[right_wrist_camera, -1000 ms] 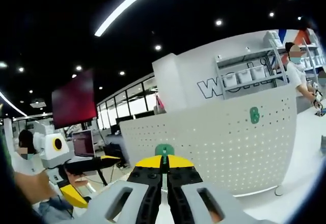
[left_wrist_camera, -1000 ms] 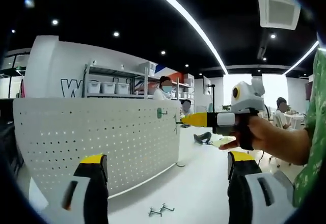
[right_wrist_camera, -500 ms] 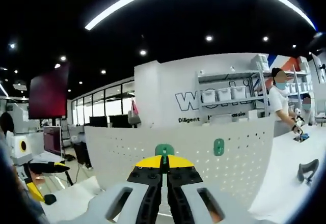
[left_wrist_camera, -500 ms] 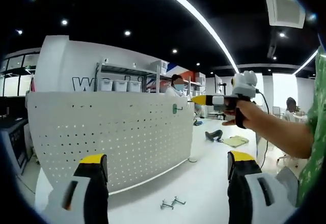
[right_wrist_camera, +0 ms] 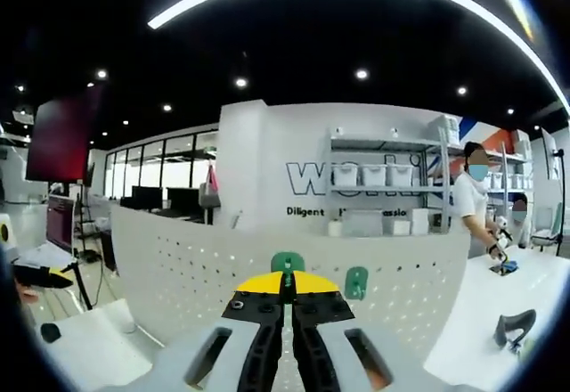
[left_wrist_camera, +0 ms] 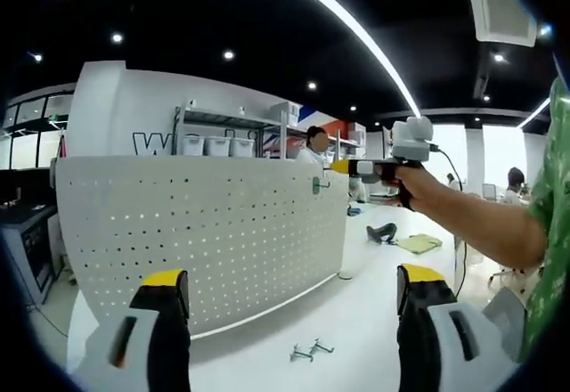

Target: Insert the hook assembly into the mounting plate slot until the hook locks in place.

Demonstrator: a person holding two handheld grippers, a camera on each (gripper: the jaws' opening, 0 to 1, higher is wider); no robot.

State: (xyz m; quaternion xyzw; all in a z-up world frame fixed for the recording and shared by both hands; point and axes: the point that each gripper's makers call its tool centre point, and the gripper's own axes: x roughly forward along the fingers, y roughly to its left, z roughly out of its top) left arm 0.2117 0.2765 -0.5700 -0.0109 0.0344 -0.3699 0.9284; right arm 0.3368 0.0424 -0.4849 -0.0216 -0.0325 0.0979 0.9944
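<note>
Right gripper view: gripper (right_wrist_camera: 287, 296) clamps green hook (right_wrist_camera: 287, 262).

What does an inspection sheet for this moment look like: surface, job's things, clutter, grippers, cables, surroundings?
Surface: white table.
Job's things: upright pegboard with a green hook already on it; second green hook pinched in the right gripper.
Clutter: loose metal hooks; a dark tool; a yellow cloth.
Grippers: left gripper open, empty; right shut.
Cables: one trails from the right gripper.
Surroundings: shelving with bins; people behind.
</note>
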